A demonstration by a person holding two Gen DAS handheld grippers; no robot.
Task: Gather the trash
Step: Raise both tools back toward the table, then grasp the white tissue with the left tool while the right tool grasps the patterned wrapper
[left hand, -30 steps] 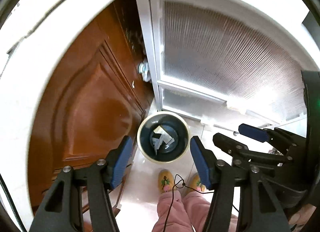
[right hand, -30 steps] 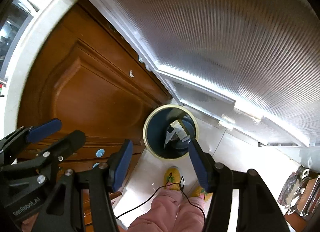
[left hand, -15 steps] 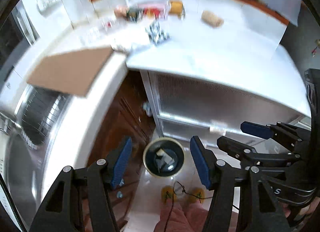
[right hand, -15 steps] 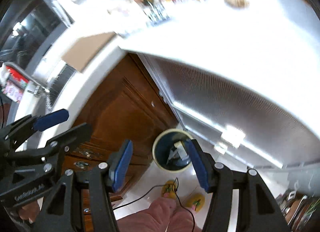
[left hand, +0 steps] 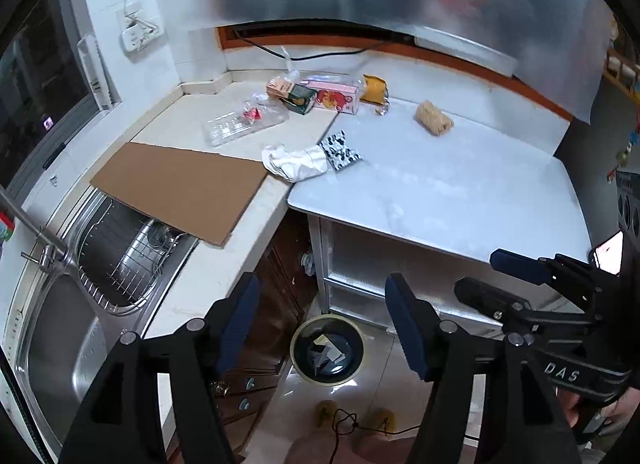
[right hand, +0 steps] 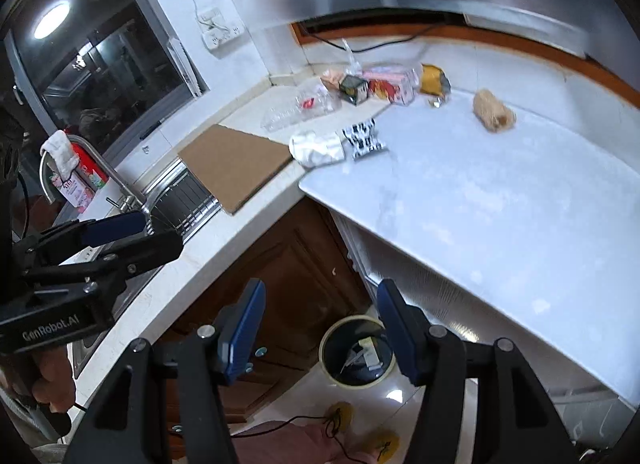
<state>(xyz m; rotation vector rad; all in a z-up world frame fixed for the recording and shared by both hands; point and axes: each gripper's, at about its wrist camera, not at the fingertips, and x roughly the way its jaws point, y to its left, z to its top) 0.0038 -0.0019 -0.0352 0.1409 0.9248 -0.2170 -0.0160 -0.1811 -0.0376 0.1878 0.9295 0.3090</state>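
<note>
Left claw (left hand: 320,324) and right claw (right hand: 318,328) both stand spread and empty, held side by side above the bin (left hand: 328,350) on the floor, which already holds some paper scraps. Beyond the fingertips lies the counter (left hand: 440,184), and the trash is there, well apart from both claws — a crumpled white wrapper (left hand: 294,162) at the near edge, touching a black-and-white packet (left hand: 342,148). Farther back sit a clear plastic tray (left hand: 240,124), a green carton (left hand: 298,98), a pink box (left hand: 336,96), a yellow pouch (left hand: 374,90) and a tan lump (left hand: 434,120) off alone to the right.

The wrapper and packet look light and soft; they should crush under a pinch, so take them by a raised fold. The tray seems thin, slick and springy — grip a rim. The carton and box look stiffer; close across a narrow side.

Only the right view shows the tap (right hand: 116,180) with a cloth and a pink carton (right hand: 78,184) behind it; the left view shows more of the sink (left hand: 64,344) and its wire rack.
</note>
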